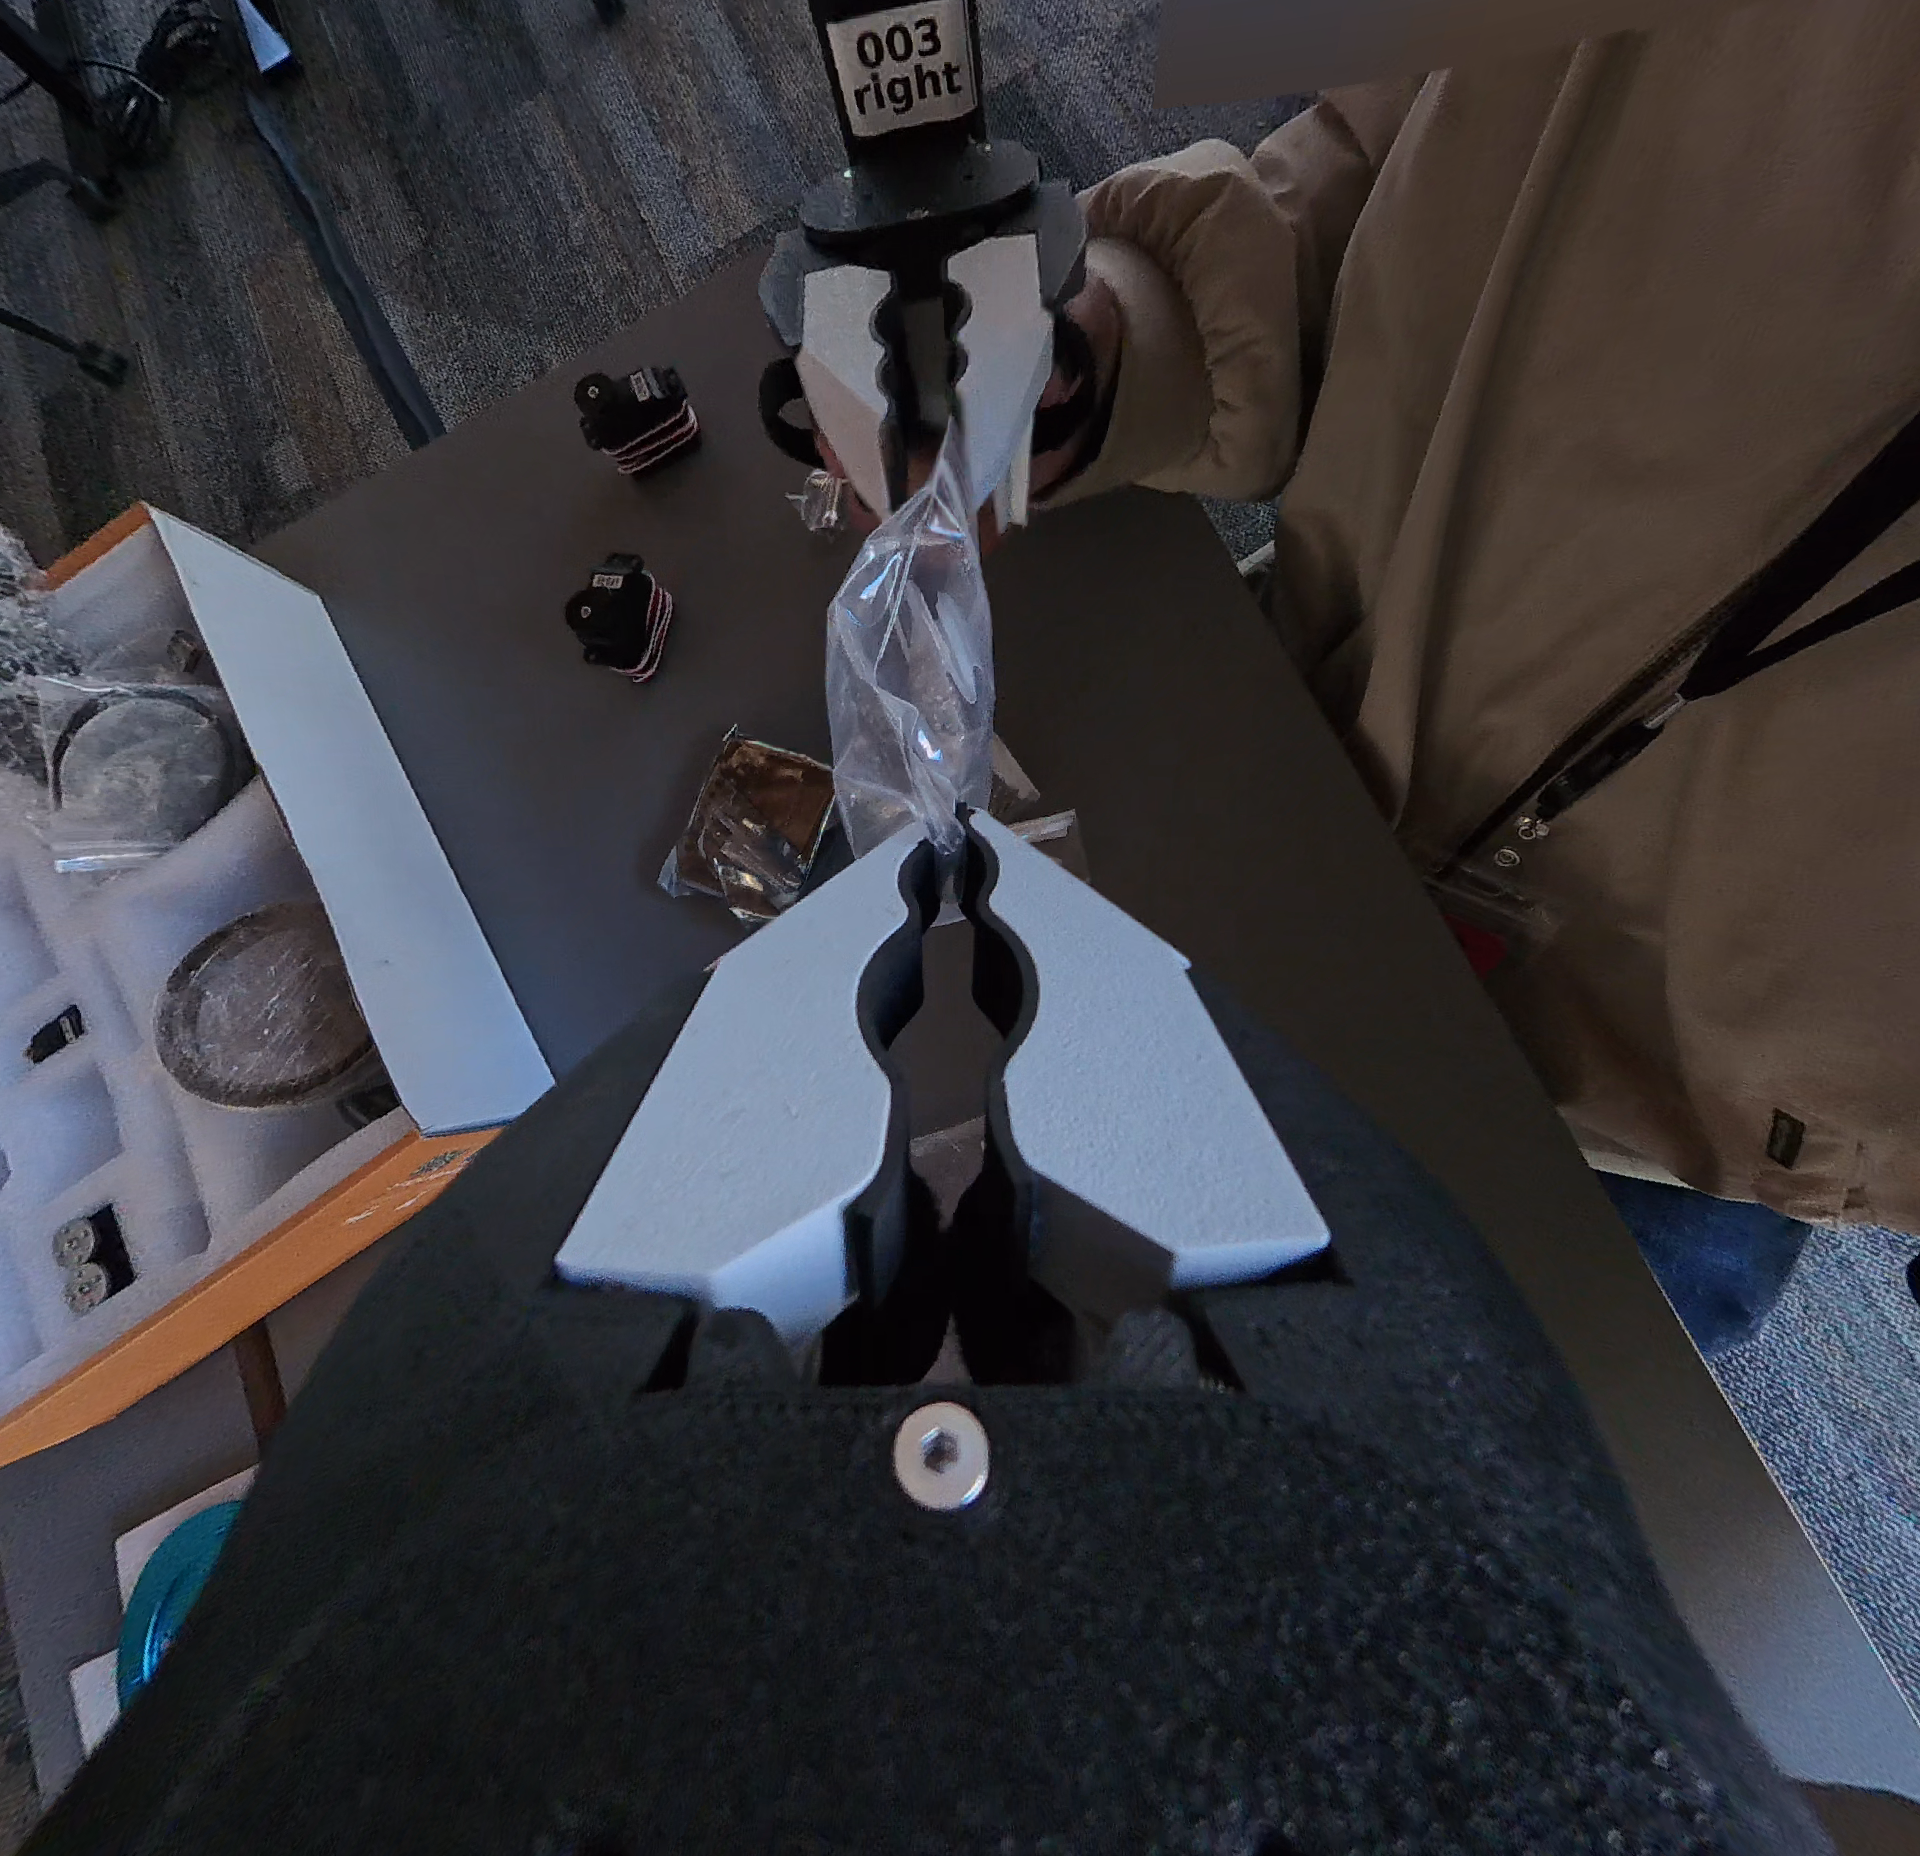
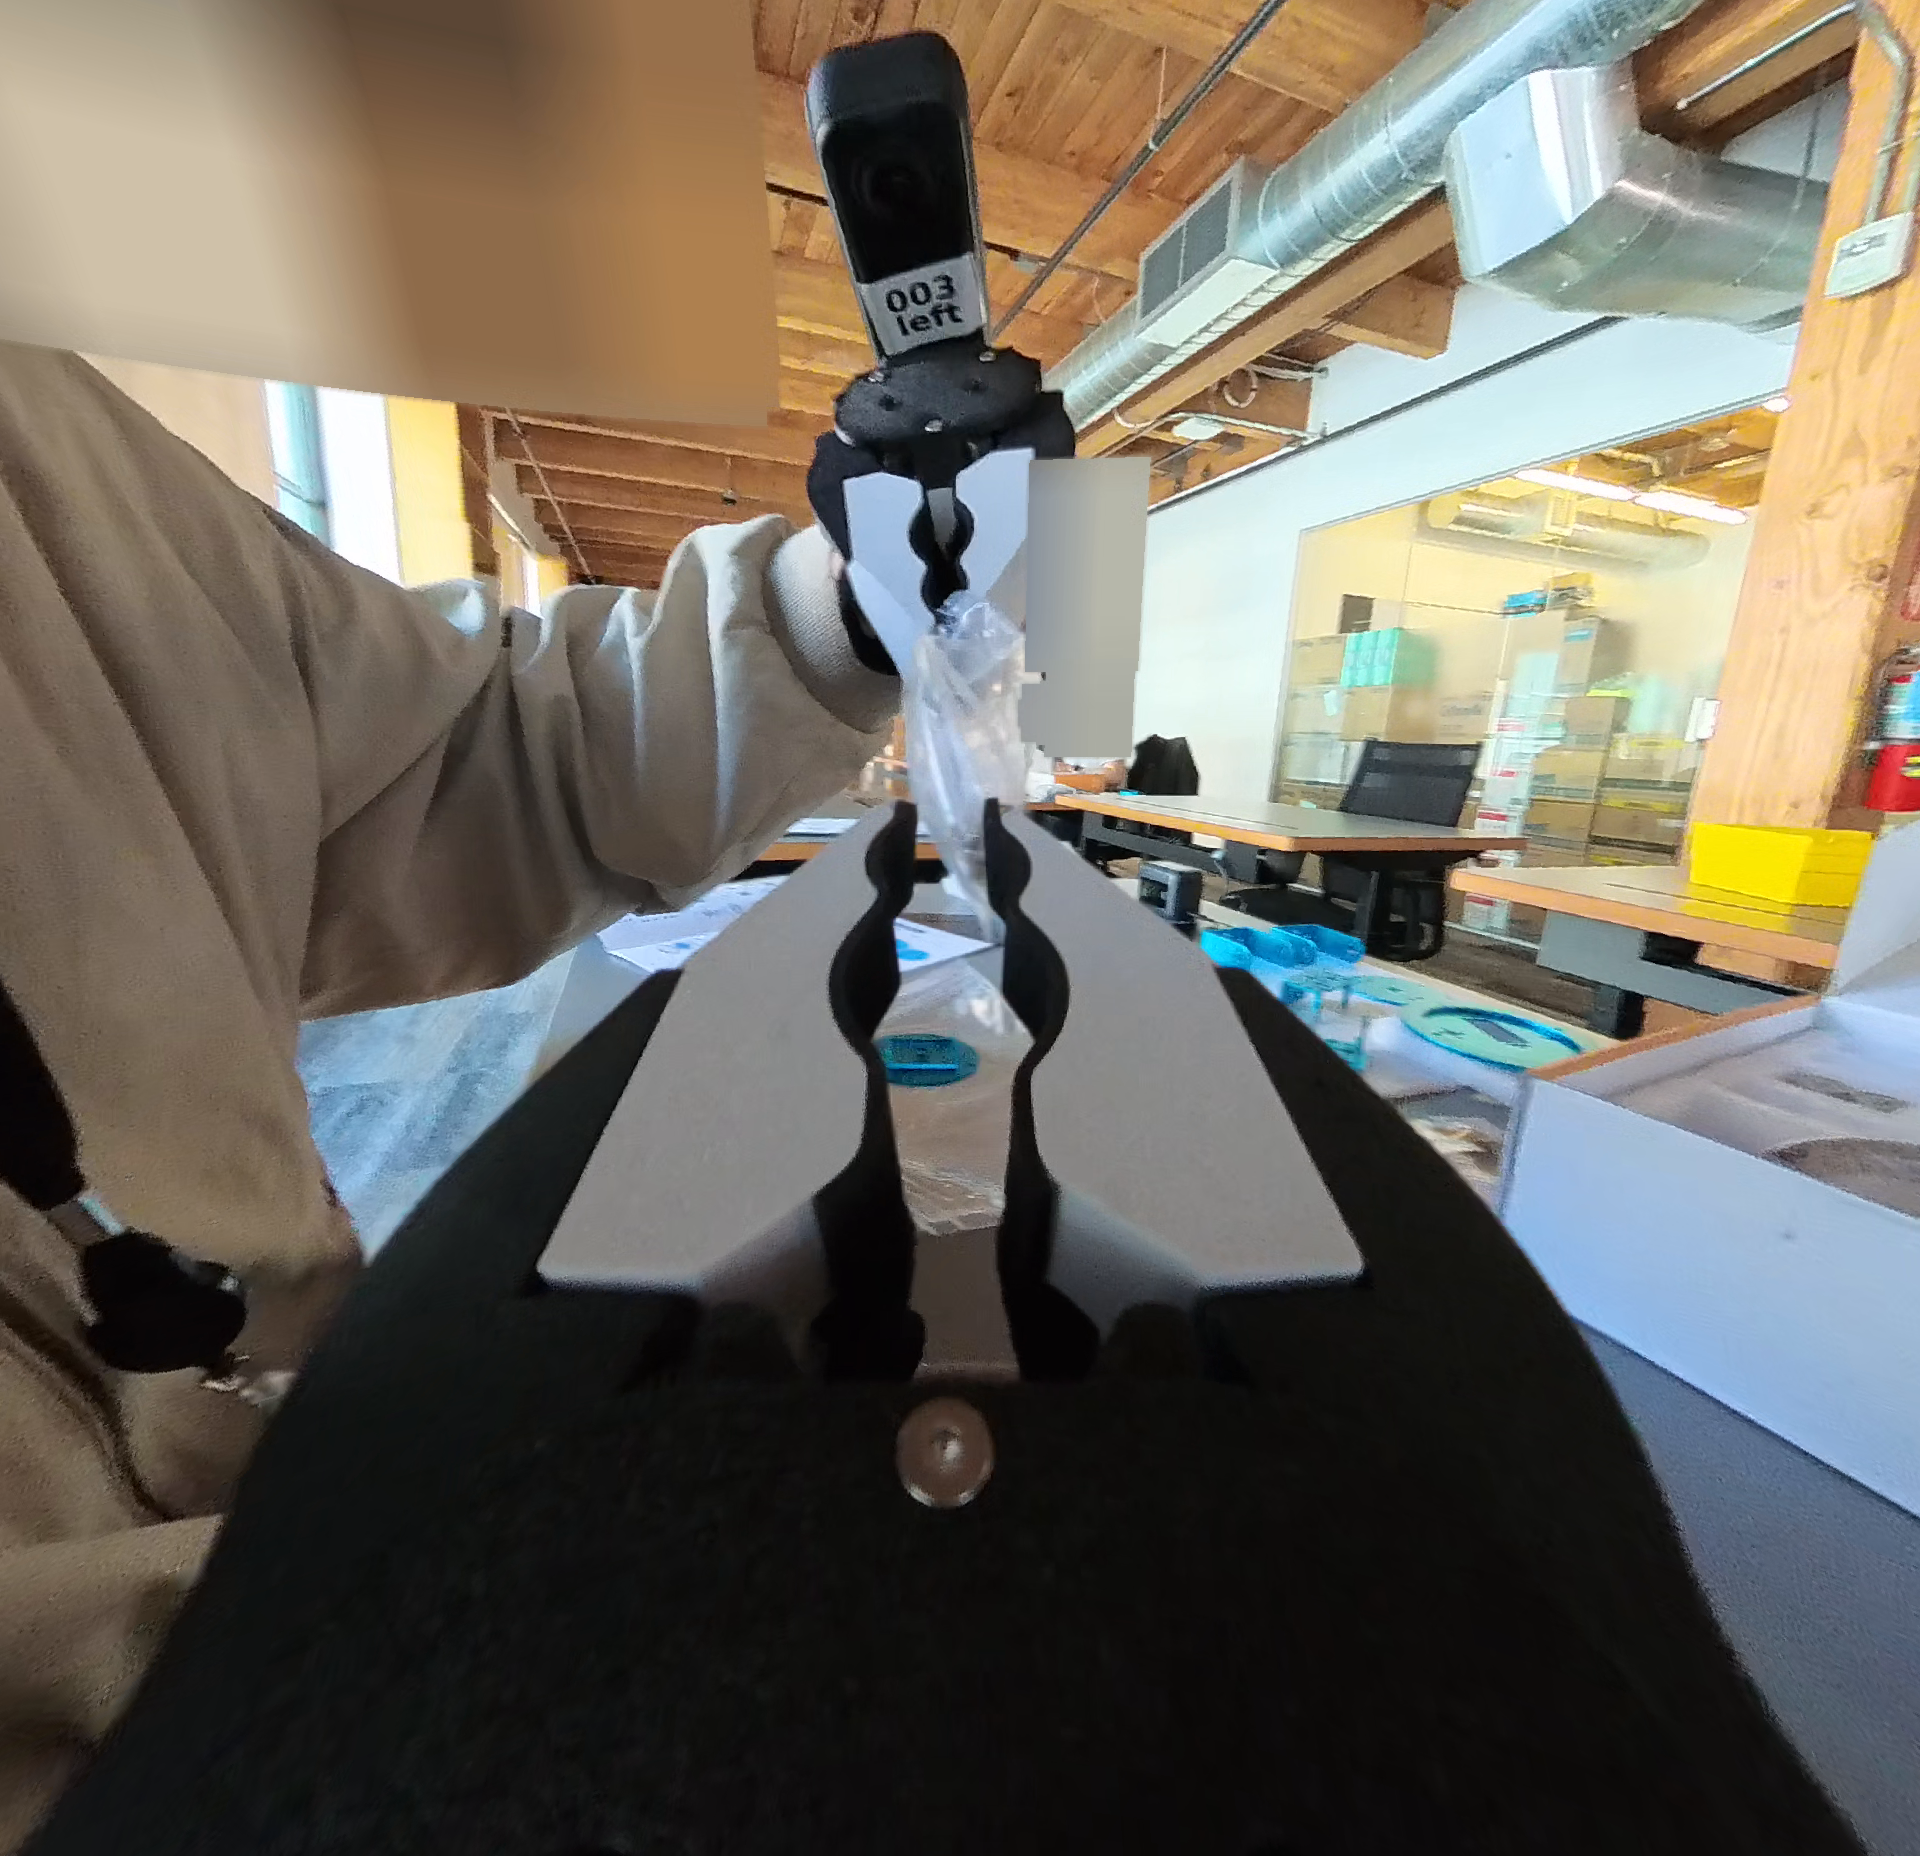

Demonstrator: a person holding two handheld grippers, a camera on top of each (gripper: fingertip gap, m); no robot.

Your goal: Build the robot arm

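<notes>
A crumpled clear plastic bag (image 1: 904, 663) hangs stretched in the air between my two grippers, above a dark table (image 1: 1195, 715). My left gripper (image 1: 951, 835) is shut on the bag's near end. My right gripper (image 1: 928, 461) faces it from the far side and pinches the other end. In the right wrist view the bag (image 2: 951, 705) runs from between my right gripper's (image 2: 940, 819) slightly parted tips up to the left gripper (image 2: 940, 601), which is closed on it. A person in a beige jacket (image 1: 1558, 663) holds both grippers.
Two black servo motors (image 1: 636, 422) (image 1: 618, 622), a silvery foil packet (image 1: 753, 830) and a small clear packet (image 1: 821, 497) lie on the table. An open box with white foam and an orange edge (image 1: 343, 767) stands at the left. Blue acrylic parts (image 2: 1455, 1017) lie beyond a white box (image 2: 1662, 1235). There is about 8 cm between the tips of the two grippers.
</notes>
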